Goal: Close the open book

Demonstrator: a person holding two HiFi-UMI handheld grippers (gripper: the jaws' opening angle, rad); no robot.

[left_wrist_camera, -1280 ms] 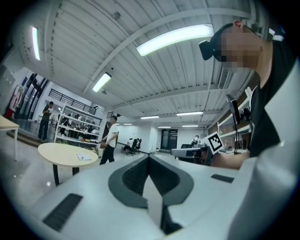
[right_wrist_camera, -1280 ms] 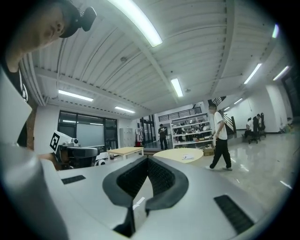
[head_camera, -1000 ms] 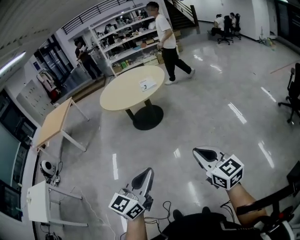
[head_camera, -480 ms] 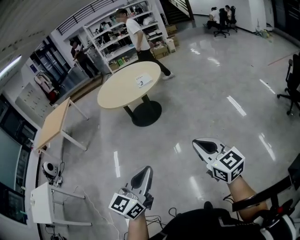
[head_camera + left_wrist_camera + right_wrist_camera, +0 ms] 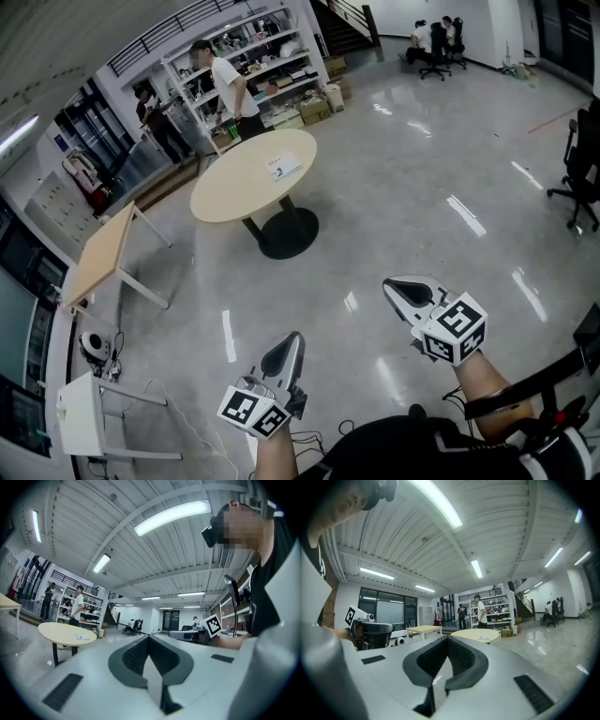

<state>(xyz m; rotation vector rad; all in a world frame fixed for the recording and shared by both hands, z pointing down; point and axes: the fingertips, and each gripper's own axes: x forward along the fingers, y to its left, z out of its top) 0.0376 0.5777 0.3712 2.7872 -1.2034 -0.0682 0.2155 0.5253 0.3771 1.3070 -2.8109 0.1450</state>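
Two grippers (image 5: pixel 294 339) (image 5: pixel 392 287), one round table (image 5: pixel 225 187)

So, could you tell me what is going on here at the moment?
A person holds the left gripper and the right gripper out level over the floor. Both have their jaws together with nothing between them. Across the room, a flat white item that is probably the book lies on the round table. It is too small to tell whether it is open. Nothing is being handled yet. A person in a white shirt stands by the shelves behind the table.
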